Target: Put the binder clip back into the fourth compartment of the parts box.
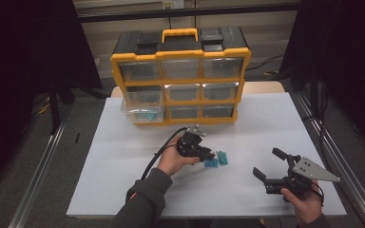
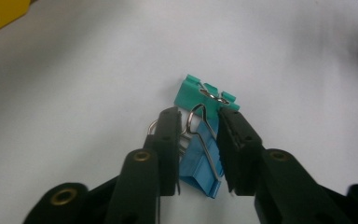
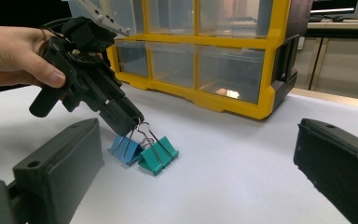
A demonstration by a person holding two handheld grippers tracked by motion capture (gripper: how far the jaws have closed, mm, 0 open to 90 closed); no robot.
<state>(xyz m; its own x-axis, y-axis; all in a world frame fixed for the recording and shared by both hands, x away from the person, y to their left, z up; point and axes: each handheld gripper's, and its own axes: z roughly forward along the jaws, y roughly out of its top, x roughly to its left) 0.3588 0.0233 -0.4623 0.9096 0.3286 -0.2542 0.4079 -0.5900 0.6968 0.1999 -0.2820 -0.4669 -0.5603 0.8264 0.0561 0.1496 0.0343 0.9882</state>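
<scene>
White tabletop [image 1: 123, 156], seen from the person's side. Nearest, the right gripper [image 1: 272, 167] is held idle with jaws spread wide and empty. Beyond it, the left gripper [image 2: 196, 126] is lowered over the blue binder clip [image 2: 200, 161], jaws flanking it, not visibly pressing; the teal binder clip [image 2: 204, 93] touches it. Farthest, the yellow drawer cabinet [image 1: 180, 76] has one drawer [image 1: 142, 110] pulled out. Pickup appears under way; next, the grip must be completed and the clip lifted clear.

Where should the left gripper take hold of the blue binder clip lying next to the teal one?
Probably by the raised wire handles, from above: the small blue metal binder clip lies on the white table with its loops up. The left gripper already straddles them. The teal binder clip sits close behind, so a low approach looks crowded.
</scene>
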